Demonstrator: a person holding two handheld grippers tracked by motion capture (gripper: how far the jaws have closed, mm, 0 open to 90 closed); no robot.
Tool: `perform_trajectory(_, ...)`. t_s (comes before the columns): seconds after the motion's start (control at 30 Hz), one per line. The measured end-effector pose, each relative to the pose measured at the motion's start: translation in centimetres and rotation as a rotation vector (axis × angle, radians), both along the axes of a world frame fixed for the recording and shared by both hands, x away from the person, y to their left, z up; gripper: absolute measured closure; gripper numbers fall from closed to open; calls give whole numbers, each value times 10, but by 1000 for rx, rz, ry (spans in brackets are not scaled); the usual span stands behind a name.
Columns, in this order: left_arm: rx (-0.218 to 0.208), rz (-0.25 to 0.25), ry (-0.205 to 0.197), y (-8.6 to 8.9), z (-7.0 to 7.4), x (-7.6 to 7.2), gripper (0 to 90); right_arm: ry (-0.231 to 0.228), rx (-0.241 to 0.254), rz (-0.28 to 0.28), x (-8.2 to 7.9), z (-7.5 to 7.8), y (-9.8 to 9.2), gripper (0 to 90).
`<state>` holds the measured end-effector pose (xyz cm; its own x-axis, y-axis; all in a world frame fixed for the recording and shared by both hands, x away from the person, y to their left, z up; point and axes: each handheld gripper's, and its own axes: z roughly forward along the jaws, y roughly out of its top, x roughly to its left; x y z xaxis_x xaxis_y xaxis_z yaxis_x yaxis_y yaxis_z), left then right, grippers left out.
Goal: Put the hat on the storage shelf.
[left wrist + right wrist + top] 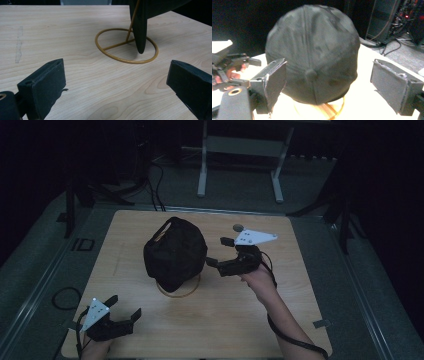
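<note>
Cap [175,252] (black, no readable logo) sits on a gold wire stand [126,46] at table [225,320] centre. Left gripper [124,309], at 7 o'clock, gapes wide, empty. Right gripper [216,252], at the cap's 3 o'clock, is spread wide, holding nothing.
</note>
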<state>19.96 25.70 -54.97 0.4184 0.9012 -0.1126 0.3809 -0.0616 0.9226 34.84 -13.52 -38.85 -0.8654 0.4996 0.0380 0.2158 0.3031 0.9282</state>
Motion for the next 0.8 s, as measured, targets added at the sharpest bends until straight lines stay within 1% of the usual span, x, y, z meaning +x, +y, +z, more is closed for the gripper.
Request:
perform_trajectory(0.07, 0, -1, 1, -1, 0, 0, 29, 5, -1, -6, 0, -4, -3, 135)
perform_trajectory(0.33, 6, -9, 1, -2, -1, 1, 29, 15, -38, -26, -2, -21, -16, 134)
perform_trajectory(0.43, 5, -10, 1, -2, -1, 1, 29, 14, -58, -18, -4, -30, -18, 135)
perform_trajectory(0.53, 10, -9, 2, -2, -1, 1, 29, 28, -70, -14, -5, -38, -20, 134)
perform_trajectory(0.57, 9, -10, 2, -2, -1, 1, 29, 31, -71, -10, -6, -41, -20, 134)
perform_trajectory(0.63, 8, -11, 3, -2, -1, 1, 29, 34, -72, -6, -6, -44, -21, 135)
perform_trajectory(0.8, 12, -12, 2, -3, -1, 1, 29, 47, -78, -2, -9, -63, -23, 135)
